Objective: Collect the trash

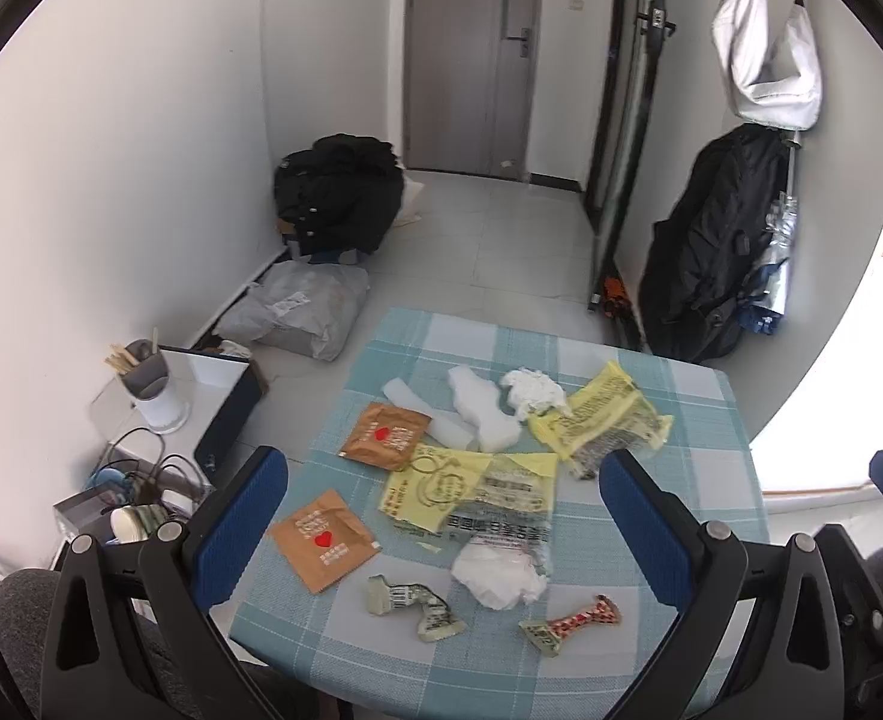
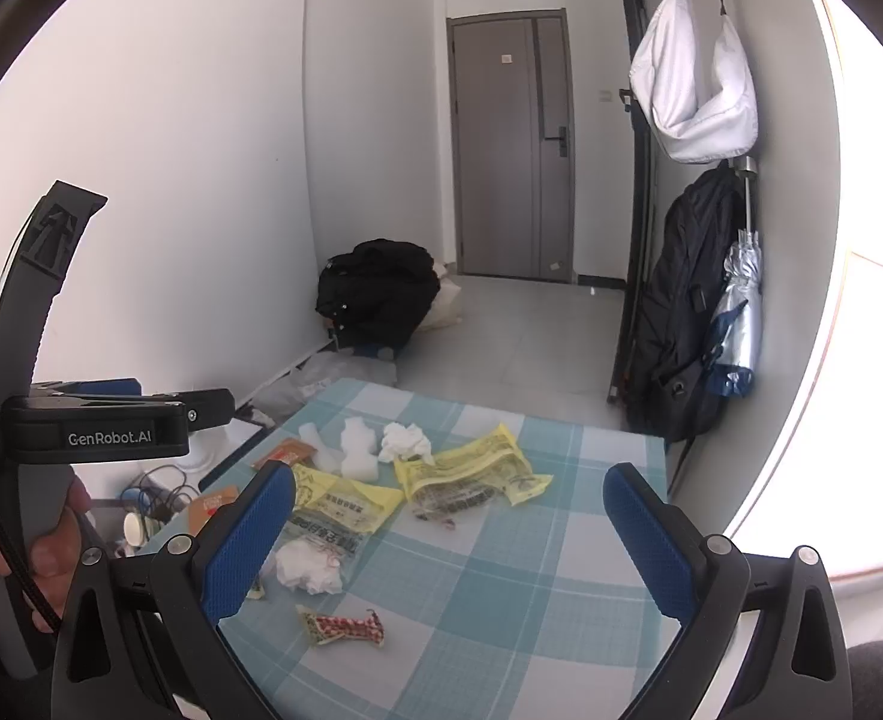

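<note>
Trash lies scattered on a blue checked tablecloth (image 1: pixel 699 480): two brown sachets with red hearts (image 1: pixel 324 539) (image 1: pixel 385 435), yellow printed bags (image 1: pixel 600 417) (image 1: pixel 459 483), white foam pieces (image 1: pixel 480 414), crumpled tissues (image 1: pixel 531 390) (image 1: pixel 498 579), a twisted grey wrapper (image 1: pixel 414 603) and a red-and-white wrapper (image 1: pixel 573 624) (image 2: pixel 345 627). My left gripper (image 1: pixel 441 483) hovers open above the pile, holding nothing. My right gripper (image 2: pixel 450 492) is open too, above the near right of the table (image 2: pixel 501 600), empty. The left gripper's body (image 2: pixel 99 426) shows at the left of the right wrist view, in a hand (image 2: pixel 51 558).
A low white side table (image 1: pixel 201 402) left of the table holds a cup of sticks (image 1: pixel 147 384), cables and a black box. Black clothing (image 1: pixel 339 192) and a grey bag (image 1: pixel 297 312) lie on the floor. A backpack (image 1: pixel 711 246), umbrella and white bag (image 1: pixel 765 54) hang at right.
</note>
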`<state>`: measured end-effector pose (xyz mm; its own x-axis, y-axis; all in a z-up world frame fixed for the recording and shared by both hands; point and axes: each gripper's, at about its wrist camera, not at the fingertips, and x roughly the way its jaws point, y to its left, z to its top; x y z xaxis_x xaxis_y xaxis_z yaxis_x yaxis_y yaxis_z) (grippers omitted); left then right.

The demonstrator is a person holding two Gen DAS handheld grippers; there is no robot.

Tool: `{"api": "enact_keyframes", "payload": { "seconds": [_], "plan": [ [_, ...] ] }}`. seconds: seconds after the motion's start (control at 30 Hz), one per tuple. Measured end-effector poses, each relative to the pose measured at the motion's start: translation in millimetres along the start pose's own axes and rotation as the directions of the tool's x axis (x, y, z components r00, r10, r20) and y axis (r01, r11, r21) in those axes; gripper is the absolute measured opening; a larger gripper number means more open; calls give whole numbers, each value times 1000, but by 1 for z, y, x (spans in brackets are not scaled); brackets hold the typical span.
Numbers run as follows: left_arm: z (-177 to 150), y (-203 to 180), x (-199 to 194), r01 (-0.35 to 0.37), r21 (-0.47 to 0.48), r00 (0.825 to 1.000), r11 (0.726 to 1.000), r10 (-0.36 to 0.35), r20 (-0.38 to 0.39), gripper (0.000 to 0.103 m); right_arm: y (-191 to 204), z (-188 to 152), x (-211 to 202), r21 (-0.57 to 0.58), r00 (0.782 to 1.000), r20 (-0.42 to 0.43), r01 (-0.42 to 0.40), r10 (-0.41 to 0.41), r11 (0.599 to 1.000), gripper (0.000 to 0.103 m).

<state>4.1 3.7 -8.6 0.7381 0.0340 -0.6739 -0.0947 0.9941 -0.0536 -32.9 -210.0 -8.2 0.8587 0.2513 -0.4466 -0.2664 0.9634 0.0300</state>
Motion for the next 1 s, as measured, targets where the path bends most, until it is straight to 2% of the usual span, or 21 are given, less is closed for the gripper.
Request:
{"api": "enact_keyframes", "payload": {
  "seconds": [0.27, 0.73, 1.0],
  "plan": [
    [-1, 5, 4, 0, -20, 1000, 1000, 0, -8, 102, 1, -2, 4, -8, 1000, -27, 14, -14, 1000, 103],
    [-3, 8, 4, 31, -23, 999, 999, -31, -20, 102, -2, -3, 5, 10, 1000, -26, 11, -11, 1000, 103],
    [-5, 13, 14, 84, -12, 994, 996, -85, -76, 102, -2, -5, 10, 21, 1000, -28, -3, 3, 1000, 103]
  ]
}}
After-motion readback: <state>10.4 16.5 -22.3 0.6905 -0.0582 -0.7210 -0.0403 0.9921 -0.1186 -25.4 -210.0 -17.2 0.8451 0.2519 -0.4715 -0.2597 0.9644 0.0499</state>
